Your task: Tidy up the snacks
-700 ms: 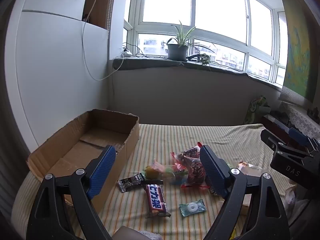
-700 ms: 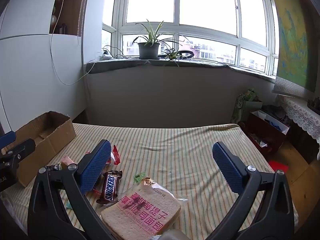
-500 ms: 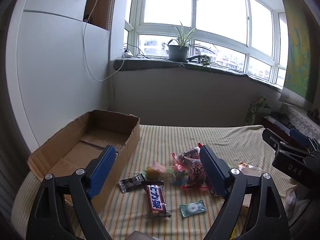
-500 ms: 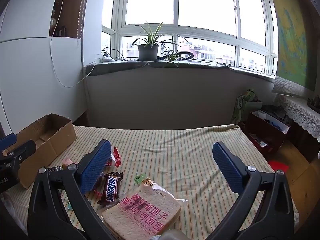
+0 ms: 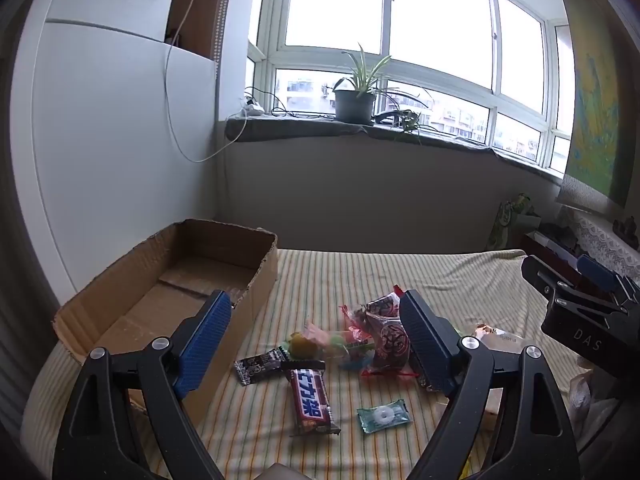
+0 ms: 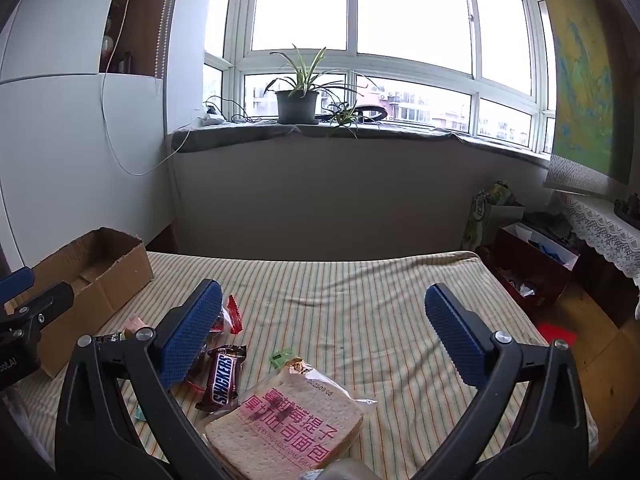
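1. Plainly, the left gripper (image 5: pixel 316 336) stands with its jaws spread wide and nothing between the blue pads (image 5: pixel 204 338); it hangs above the striped bedcover (image 5: pixel 360 272), tilted downward.
2. Ahead of it lies the pile of snacks: a dark chocolate bar (image 5: pixel 311 400) with white lettering, a small black wrapper (image 5: pixel 258 364) just to its left, a clear packet holding a ring-shaped mint (image 5: pixel 384 415), and a heap of red and clear candy packets (image 5: pixel 380 332) partly hidden behind the right-hand finger.
3. An open cardboard box (image 5: pixel 256 276) sits on the left of the bedcover, beside the snacks; its inner floor shows bare in this view.
4. The right gripper (image 6: pixel 324 340) is likewise spread wide, gripping nothing, and hangs over the same cover.
5. Below it, at the lower edge of the right wrist view, lies a bagged slice of toast (image 6: pixel 288 424) printed with pink characters, its near corner hidden at the frame's bottom.
6. A Snickers bar (image 6: pixel 224 376) lies just left of the toast, touching it or nearly so, and a small green wrapper (image 6: pixel 280 357) lies just beyond the bag's top.
7. A potted plant (image 6: pixel 298 96) stands on the windowsill, well apart from everything on the bedcover.
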